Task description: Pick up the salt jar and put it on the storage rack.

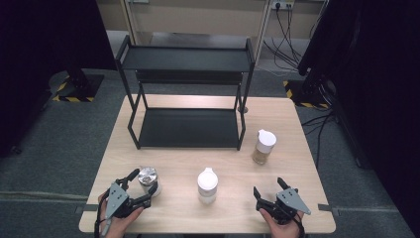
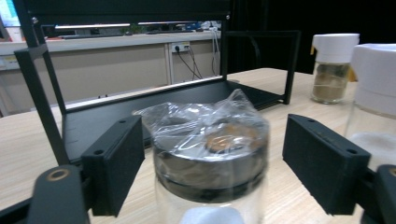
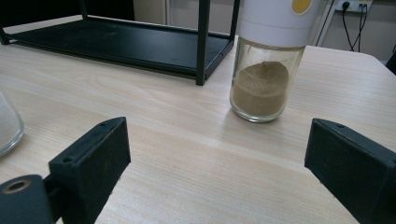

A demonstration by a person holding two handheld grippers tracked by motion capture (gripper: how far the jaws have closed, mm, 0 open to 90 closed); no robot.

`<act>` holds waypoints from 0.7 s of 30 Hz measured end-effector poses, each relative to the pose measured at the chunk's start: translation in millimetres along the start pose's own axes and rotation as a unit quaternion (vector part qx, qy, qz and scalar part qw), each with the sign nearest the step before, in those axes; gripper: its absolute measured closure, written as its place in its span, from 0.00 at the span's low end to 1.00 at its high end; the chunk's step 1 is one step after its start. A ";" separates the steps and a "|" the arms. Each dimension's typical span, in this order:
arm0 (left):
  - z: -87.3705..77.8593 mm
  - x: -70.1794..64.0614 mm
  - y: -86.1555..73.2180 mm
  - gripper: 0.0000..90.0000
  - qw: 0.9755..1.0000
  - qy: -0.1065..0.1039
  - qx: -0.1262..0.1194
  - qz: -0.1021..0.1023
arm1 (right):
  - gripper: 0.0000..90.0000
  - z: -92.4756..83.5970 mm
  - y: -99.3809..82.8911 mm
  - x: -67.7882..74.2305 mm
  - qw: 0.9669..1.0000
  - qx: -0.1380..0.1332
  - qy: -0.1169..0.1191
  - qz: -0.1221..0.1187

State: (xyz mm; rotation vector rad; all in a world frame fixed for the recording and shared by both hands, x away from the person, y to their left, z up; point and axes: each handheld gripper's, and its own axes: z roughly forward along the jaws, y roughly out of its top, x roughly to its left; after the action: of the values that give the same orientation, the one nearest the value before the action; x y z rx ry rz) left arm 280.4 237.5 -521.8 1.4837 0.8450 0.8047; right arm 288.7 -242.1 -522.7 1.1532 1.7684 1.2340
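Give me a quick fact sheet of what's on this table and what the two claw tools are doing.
Table: pale wood
Rack: black, two shelves, bare
Plastic-wrapped jar: between the left gripper jaws, small gaps at both pads
White-lidded jar: front centre
Brown-powder jar: right of rack
Right gripper: open, holding nothing

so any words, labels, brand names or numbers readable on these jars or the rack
None can be read.
Brown-powder jar: a plain yellow dot on its white lid, no lettering.
Plastic-wrapped jar between the left gripper's fingers: no legible print.
White-lidded jar: blank.
Black rack: no markings.
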 end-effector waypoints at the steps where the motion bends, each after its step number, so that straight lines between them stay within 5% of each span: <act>1: 0.3 0.3 -0.5 0.27 1.000 0.000 0.000 -0.001 | 0.08 0.0 0.0 0.0 1.000 0.000 0.000 0.000; 9: 7.4 0.3 1.2 0.37 1.000 0.001 0.004 0.006 | 0.08 -0.5 -0.2 -0.4 1.000 -0.003 0.002 0.002; 21: 8.9 -2.0 3.3 0.39 1.000 0.010 0.006 0.002 | 0.08 -0.6 -0.3 -0.6 1.000 -0.004 0.004 0.002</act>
State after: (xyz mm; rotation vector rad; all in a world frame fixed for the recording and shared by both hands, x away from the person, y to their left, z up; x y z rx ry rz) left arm 287.3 231.2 -519.2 1.4903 0.8645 0.8193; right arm 288.2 -242.9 -522.7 1.1485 1.7664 1.2493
